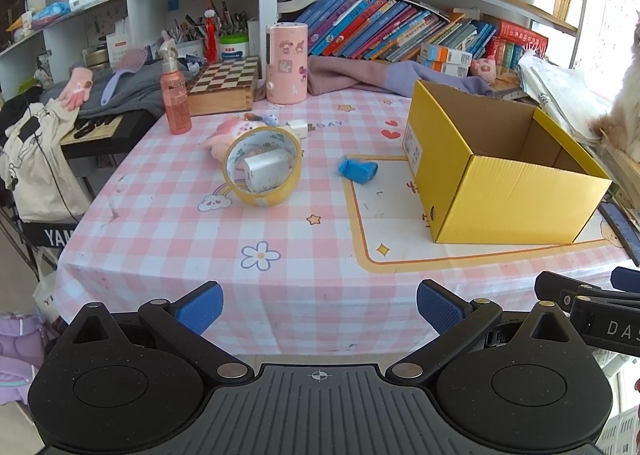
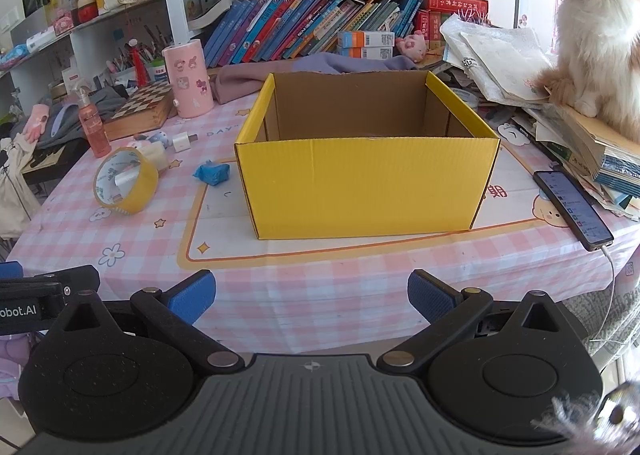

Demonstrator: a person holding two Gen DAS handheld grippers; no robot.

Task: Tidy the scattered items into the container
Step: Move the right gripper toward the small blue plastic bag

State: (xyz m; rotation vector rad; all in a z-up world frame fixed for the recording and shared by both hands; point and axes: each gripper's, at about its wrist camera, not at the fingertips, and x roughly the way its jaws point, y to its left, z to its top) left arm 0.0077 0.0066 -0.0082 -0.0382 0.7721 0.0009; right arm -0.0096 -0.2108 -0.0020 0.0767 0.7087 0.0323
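both grippers hang at the near edge of the desk (image 1: 168,239), well back from everything — left gripper (image 1: 318,305) and right gripper (image 2: 311,295) each spread wide, nothing between the pads. yellow box (image 2: 360,183) sits open-topped on the right half of the desk and looks empty as far as the inside shows.

scattered items lie left of the box: tape roll (image 1: 262,165) propped up on its edge with a small silvery block (image 1: 267,169) showing through its hole, blue crumpled wrapper (image 1: 358,169) nearest the box, a pink plush (image 1: 230,133) and a white plug (image 1: 298,128) further back.

risks: the tape roll may roll or tip when a finger nudges it — it rests on its rim. the wrapper is small and soft, easy to pinch badly or push away. pink spray bottle (image 1: 175,103) stands close behind and could get knocked on a reach for the plush. cat (image 2: 592,27) sits on the paper stack right beside the box, might step in. phone (image 2: 572,205) lies near the right edge, in the way of a wide swing.
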